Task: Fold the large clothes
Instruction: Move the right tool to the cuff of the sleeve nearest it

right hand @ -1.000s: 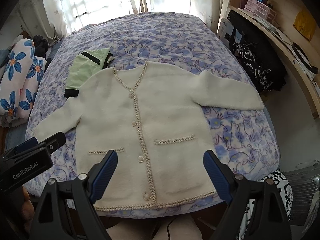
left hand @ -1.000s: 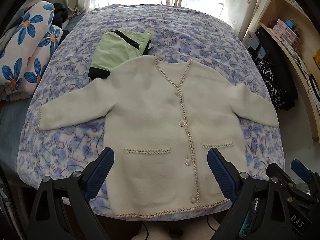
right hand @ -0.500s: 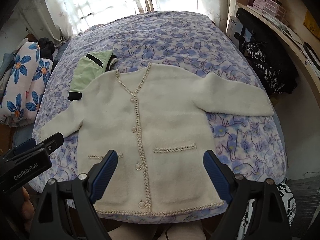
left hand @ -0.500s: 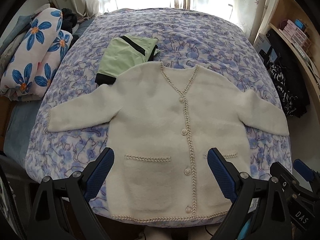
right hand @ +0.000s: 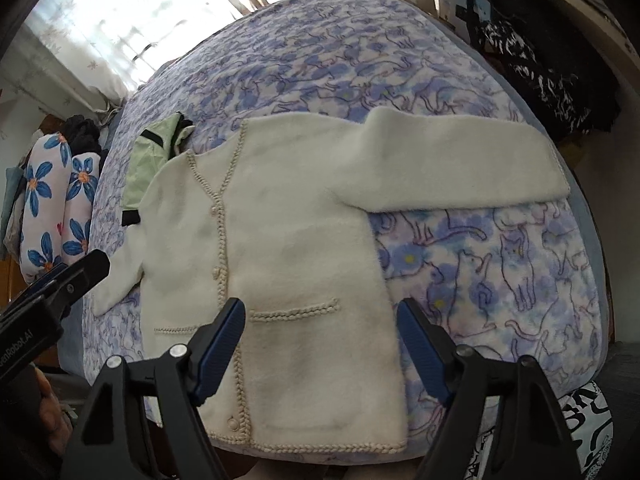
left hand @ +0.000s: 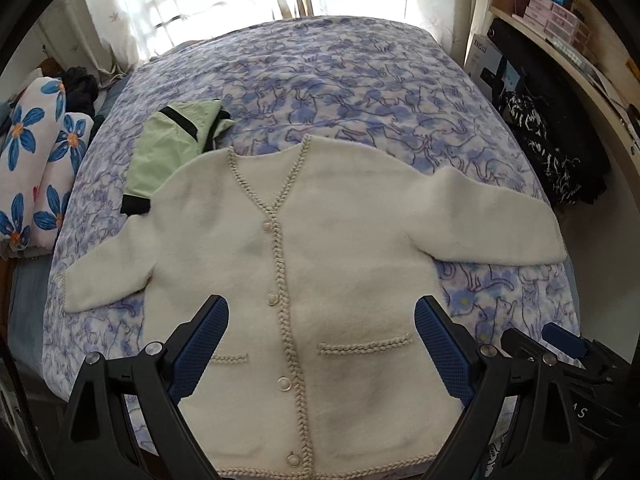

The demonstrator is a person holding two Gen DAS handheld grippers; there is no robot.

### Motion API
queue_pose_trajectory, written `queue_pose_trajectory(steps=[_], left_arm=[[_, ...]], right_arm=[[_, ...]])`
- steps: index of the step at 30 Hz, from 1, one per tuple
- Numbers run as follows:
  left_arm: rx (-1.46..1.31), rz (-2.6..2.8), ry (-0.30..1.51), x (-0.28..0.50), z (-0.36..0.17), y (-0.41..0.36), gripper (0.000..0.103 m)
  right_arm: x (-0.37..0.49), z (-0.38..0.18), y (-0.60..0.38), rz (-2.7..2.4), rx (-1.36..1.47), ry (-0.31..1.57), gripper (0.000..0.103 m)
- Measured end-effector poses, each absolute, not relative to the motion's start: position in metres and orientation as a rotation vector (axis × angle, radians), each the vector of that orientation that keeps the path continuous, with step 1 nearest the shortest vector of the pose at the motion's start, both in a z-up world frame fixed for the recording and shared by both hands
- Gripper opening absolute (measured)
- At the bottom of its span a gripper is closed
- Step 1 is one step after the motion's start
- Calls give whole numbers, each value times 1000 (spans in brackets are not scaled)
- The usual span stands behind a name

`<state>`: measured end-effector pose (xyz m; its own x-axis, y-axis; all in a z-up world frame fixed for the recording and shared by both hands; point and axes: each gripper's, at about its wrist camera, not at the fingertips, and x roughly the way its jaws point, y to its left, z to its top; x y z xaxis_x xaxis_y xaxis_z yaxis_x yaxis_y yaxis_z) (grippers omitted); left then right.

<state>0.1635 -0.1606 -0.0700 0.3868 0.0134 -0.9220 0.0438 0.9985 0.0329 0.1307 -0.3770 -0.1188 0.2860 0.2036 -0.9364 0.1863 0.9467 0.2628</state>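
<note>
The bed fills my view, its cat-print cover under everything. The cream cardigan lies flat and buttoned, sleeves out toward 9 and 3 o'clock; a green garment peeks out at 11. My left tongs and right tongs hover wide, holding nothing. No fold is begun, I judge; next, pinch the 3 o'clock sleeve and bring it inward.

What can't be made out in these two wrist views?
- Green garment: near edge hidden under the cardigan, both views.
- Cardigan hem: corners covered by the left gripper fingers, left view.
- Left pocket: partly behind the right gripper finger, right view.
- Shelf boxes: labels too small, left view.
- Window: blown out, both views.
</note>
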Motion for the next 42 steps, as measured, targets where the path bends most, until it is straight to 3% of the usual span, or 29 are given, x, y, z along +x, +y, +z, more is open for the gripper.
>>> queue_pose_trajectory(steps=[11,21,30,32,35,42], left_arm=[[147,-64,1181,260,-140,-285,93],[156,-59,1225,286,-179,-321,93],[118,7,1280,284,-195,-296,93],[102,22,1283,283,-195,-290,93],[71,29,1293,282,-193,-280,93],[27,42,1265,273,-180,-247,93]], right_arm=[[175,-209,-563,-326,600,1247,78],[184,-277,-658,-487,836,1181,78],[196,-308,-673,-519,911,1193,47],[198,-308,-674,-469,941,1167,14],[203,-296,-667,-457,882,1144,9],[223,-219,-616,-312,657,1009,8]])
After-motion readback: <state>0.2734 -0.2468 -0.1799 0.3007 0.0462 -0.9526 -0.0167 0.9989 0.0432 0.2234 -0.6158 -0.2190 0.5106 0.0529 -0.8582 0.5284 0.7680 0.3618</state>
